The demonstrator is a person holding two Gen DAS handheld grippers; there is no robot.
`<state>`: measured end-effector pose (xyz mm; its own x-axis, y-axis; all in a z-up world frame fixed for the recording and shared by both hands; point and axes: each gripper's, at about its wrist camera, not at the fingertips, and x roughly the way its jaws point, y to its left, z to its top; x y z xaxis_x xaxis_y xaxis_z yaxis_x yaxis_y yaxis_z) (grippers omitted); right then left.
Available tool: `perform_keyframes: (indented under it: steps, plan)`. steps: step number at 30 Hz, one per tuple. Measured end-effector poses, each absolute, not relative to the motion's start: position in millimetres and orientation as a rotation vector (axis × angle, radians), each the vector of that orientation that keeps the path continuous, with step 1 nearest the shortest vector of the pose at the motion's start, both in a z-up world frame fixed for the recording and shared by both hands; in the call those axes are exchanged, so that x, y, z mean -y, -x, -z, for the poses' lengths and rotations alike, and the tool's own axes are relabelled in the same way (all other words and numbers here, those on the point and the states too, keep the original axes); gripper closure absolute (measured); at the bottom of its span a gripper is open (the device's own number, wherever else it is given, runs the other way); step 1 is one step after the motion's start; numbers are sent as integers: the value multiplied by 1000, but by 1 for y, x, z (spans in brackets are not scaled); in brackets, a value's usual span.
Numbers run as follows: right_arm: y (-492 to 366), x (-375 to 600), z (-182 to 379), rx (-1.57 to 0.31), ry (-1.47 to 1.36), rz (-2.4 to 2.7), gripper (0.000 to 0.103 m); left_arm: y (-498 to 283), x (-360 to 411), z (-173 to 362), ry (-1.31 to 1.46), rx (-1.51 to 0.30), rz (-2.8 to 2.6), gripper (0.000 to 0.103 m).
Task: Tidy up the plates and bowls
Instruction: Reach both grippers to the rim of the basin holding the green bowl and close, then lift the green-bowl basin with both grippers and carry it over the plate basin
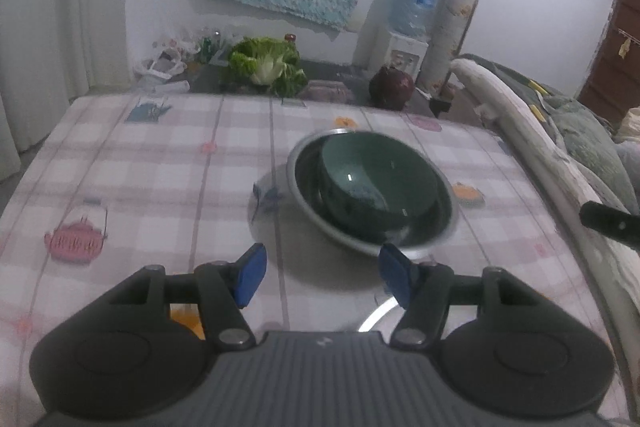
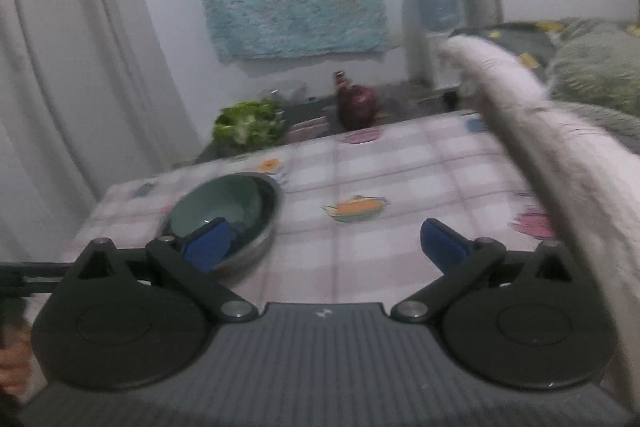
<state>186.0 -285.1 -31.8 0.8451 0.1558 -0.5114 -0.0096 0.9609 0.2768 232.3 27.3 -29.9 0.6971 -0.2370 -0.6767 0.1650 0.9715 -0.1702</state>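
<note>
A dark green bowl [image 1: 372,183] sits nested inside a wider metal bowl [image 1: 299,179] on the checked tablecloth [image 1: 160,167]. My left gripper [image 1: 323,273] hovers just in front of the metal bowl, open, with only cloth between its blue pads [image 1: 252,275]. A shiny metal rim [image 1: 374,317] peeks out under its right finger, mostly hidden. In the right wrist view the green bowl [image 2: 224,203] and metal bowl [image 2: 258,245] lie at the left, partly behind the left pad [image 2: 208,243]. My right gripper [image 2: 326,245] stands wide open over bare cloth.
Behind the table's far edge are a lettuce [image 1: 264,65], a dark red cabbage [image 1: 391,87], a water dispenser [image 1: 408,23] and plastic bags [image 1: 164,61]. A bed rail and bedding [image 1: 540,131] run along the right side. A curtain [image 2: 80,47] hangs at the left.
</note>
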Motion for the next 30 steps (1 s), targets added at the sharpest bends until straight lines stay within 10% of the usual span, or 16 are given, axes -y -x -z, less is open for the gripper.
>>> perform_keyframes:
  steps: [9,16,30]
  plan:
    - [-267,268,49,-661,-228,-182,11,-283,-18,45,83,-800,194,55]
    - [-307,251,78,-764,-211,-219,51,-296,-15,58,71,-842,195,66]
    - [-344,239,94,-829,-270,-314,90,-315,-15,68,127,-872,193,82]
